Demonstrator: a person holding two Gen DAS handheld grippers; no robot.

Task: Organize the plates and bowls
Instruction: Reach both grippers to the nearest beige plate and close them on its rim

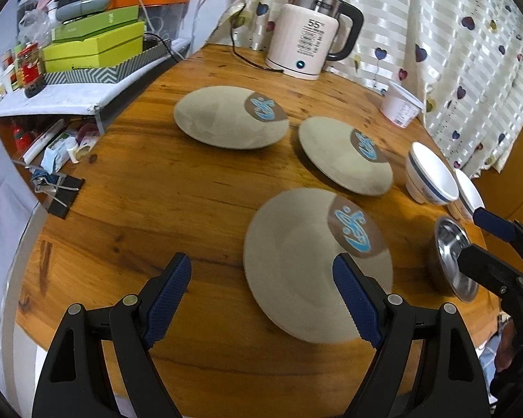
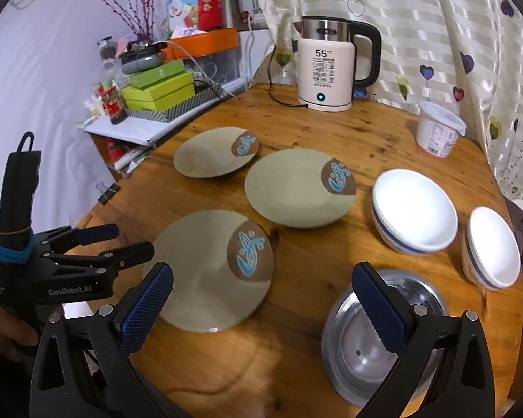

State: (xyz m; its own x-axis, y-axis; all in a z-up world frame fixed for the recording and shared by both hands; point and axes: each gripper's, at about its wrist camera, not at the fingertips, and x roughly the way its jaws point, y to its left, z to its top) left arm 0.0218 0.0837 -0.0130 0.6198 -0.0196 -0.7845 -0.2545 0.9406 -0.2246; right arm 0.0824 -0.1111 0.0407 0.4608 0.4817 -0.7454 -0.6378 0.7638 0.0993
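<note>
Left wrist view: left gripper [image 1: 261, 299], jaws released and empty, hovers over the near plate [image 1: 307, 264]; two more plates [image 1: 226, 118] lie unstacked toward 12 o'clock. Nothing appears sorted yet.

Right wrist view: right gripper [image 2: 261, 306], jaws released, above the steel bowl [image 2: 362, 341]; white bowls [image 2: 415, 209] at 2 o'clock near the bench [image 2: 331, 129] edge; open wood at 6.

3 beige plates, each with a brown patch and blue motif at the rim, lie flat and separate on the bench: near [image 2: 209, 271], middle [image 2: 298, 188], far [image 2: 214, 151]. Right side: steel bowl [image 2: 383, 334], large white blue-banded bowl [image 2: 415, 210], smaller one [image 2: 491, 252], all upright, empty.
</note>
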